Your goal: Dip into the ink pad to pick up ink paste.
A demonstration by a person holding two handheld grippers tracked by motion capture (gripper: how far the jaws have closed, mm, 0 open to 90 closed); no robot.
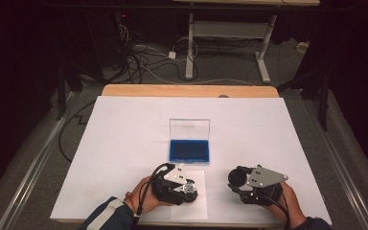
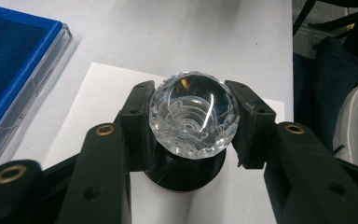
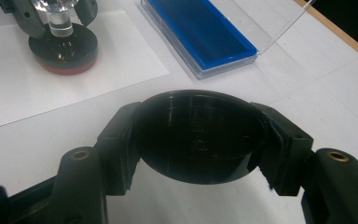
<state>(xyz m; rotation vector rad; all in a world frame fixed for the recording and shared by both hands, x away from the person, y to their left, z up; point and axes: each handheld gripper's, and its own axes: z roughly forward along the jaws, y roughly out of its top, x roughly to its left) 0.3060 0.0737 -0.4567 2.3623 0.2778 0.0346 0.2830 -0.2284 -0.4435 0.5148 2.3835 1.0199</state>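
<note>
A clear faceted crystal knob point(image 2: 193, 126) tops a round black base point(image 2: 186, 175) that stands on a white paper sheet point(image 2: 98, 93). My left gripper point(image 2: 193, 105) is shut on the knob, one jaw on each side. In the right gripper view the same piece point(image 3: 63, 44) shows a red lower rim. My right gripper point(image 3: 200, 126) is shut on a round black cap point(image 3: 198, 144), held just above the table. In the high view the left gripper point(image 1: 188, 188) and the right gripper point(image 1: 235, 179) sit side by side near the front edge.
A blue-lined case point(image 1: 189, 149) lies mid-table with its clear lid point(image 1: 189, 128) standing upright, just beyond the paper sheet point(image 1: 191, 206). The white table top point(image 1: 124, 134) has a wooden far edge point(image 1: 187, 90). Cables and a desk frame lie on the floor behind.
</note>
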